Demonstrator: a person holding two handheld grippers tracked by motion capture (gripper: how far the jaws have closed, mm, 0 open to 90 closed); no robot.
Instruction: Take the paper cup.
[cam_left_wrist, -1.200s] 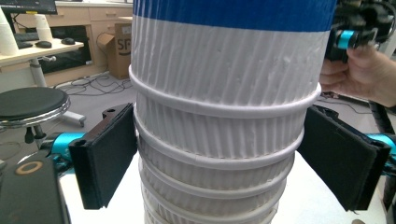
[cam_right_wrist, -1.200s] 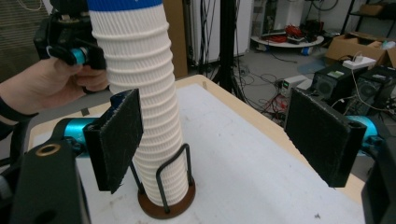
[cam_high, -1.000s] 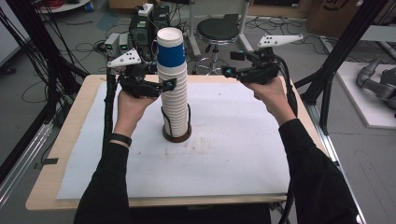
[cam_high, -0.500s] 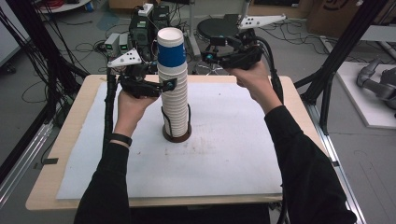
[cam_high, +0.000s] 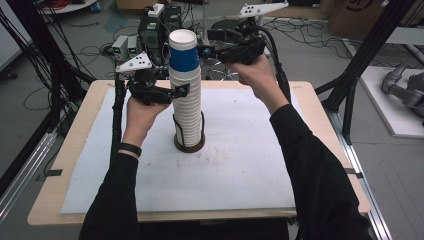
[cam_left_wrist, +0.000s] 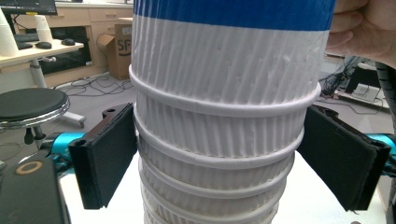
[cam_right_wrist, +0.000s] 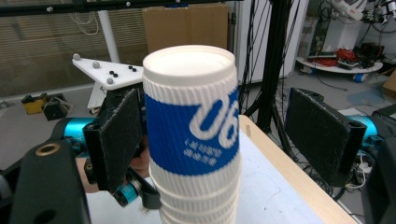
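A tall stack of paper cups (cam_high: 187, 105) stands mid-table. The left gripper (cam_high: 176, 92) pinches its ribbed middle; the right gripper (cam_high: 204, 44) stands spread around the light, crushable blue top cup (cam_right_wrist: 191, 116), best held gently by its sides.

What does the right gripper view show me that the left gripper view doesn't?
Right gripper view: the blue cup on top, upside down, with its flat white bottom and big white numbers. Left gripper view: up close, the ridged white cups lower down with their rims, a round black stool and a hand. Both: the cup stack standing between two black jaws, and some of the blue band.
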